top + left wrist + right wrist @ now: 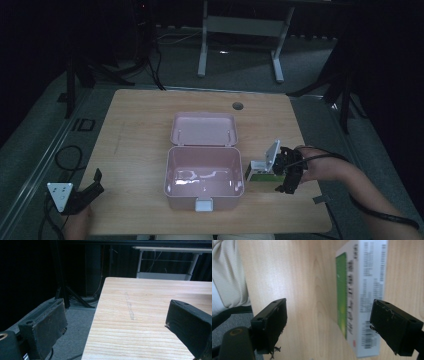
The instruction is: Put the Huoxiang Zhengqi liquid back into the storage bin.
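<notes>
We held right claw (327, 327) agape, green-and-white carton (359, 297) between jaws, ungripped. Pink box (204, 177) beside it lay open, seemingly empty. Left claw (117, 327) spread, idle over desk (150, 302) edge.

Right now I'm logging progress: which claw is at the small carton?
The right claw: it is open around the green-and-white carton beside the pink box. The left claw is open over the table's near-left corner.

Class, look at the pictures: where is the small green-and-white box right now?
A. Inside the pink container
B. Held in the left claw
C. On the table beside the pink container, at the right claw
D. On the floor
C: the box lies on the table next to the open pink container, with the right claw open around it.
</notes>
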A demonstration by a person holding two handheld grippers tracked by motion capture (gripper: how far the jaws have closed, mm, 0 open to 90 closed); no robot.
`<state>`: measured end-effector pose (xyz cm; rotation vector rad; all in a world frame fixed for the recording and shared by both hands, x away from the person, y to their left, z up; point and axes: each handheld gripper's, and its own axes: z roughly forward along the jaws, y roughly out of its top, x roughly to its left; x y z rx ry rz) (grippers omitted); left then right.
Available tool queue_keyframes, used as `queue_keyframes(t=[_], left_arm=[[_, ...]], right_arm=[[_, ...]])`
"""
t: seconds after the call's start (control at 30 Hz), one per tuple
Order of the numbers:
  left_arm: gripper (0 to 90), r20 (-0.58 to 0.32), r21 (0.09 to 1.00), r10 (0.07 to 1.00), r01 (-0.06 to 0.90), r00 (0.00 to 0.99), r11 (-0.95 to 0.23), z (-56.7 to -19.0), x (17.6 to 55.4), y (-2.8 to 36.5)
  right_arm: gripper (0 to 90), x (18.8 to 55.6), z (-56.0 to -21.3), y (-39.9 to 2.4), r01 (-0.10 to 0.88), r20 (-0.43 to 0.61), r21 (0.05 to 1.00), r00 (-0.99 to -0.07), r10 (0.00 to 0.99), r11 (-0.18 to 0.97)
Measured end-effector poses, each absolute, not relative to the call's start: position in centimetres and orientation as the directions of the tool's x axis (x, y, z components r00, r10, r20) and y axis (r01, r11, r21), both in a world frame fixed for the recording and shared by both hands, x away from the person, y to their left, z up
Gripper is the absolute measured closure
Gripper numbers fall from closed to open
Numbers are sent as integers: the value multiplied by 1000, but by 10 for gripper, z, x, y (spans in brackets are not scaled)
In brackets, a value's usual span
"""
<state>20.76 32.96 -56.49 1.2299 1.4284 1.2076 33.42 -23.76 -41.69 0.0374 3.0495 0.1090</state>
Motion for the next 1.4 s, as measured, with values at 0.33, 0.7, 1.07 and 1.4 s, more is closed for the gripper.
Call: queue_keyframes(t=[0.33, 0.7, 1.07, 1.4], left_arm=[[34, -22, 988, 992, 146, -126, 40, -565, 208, 330], [34, -23, 988, 993, 147, -119, 40, -565, 208, 330], [35, -23, 988, 993, 150, -116, 41, -565, 208, 330], [34, -25, 988, 993, 149, -114, 42, -565, 208, 331]], right_arm=[[171, 363, -416, -236, 35, -89, 43, -995, 39, 998], [274, 384, -430, -235, 27, -51, 13, -998, 27, 1000], [448, 389, -445, -230, -2, -32, -4, -999, -2, 1000], [607, 390, -456, -227, -25, -15, -22, -1000, -25, 999]])
